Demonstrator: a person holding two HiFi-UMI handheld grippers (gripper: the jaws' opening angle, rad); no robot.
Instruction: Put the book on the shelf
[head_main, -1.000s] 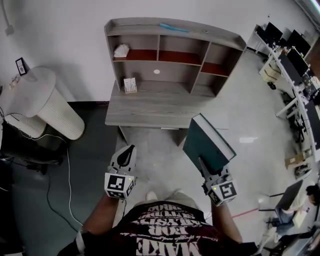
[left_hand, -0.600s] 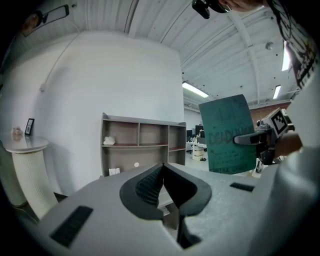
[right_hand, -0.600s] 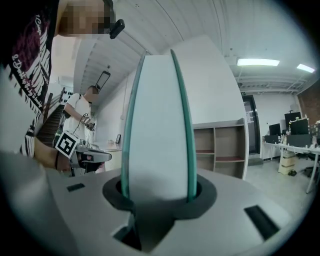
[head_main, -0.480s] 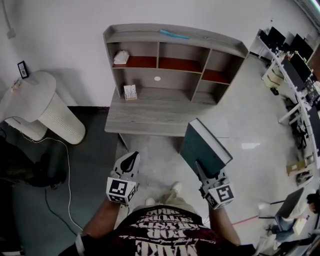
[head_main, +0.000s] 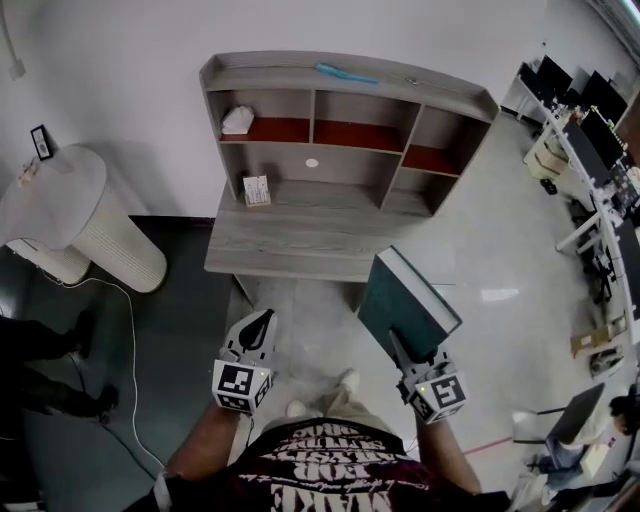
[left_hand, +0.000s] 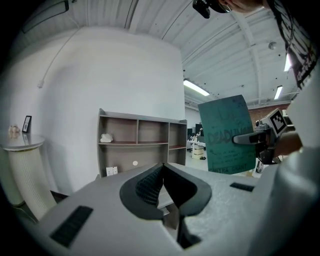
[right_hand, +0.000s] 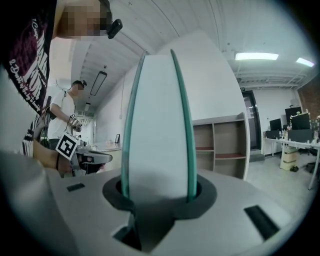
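A thick teal-covered book (head_main: 405, 300) stands up from my right gripper (head_main: 410, 352), whose jaws are shut on its lower edge. In the right gripper view the book (right_hand: 157, 125) fills the middle, page block toward the camera. The grey desk with a shelf unit (head_main: 345, 140) stands ahead against the white wall, its cubbies facing me. My left gripper (head_main: 262, 322) is shut and holds nothing, hanging over the floor in front of the desk. The left gripper view shows its closed jaws (left_hand: 162, 167), the shelf (left_hand: 142, 142) beyond and the book (left_hand: 227, 135) at right.
A white lump (head_main: 237, 120) lies in the top-left cubby and a small white box (head_main: 257, 190) stands on the desktop. A blue strip (head_main: 346, 73) lies on the shelf's top. A white ribbed cylinder cabinet (head_main: 85, 220) stands left. Desks with monitors (head_main: 590, 130) line the right side.
The view has shifted slightly: the desk sits a little lower and nearer in frame. Both grippers keep their pose, the book still held upright.
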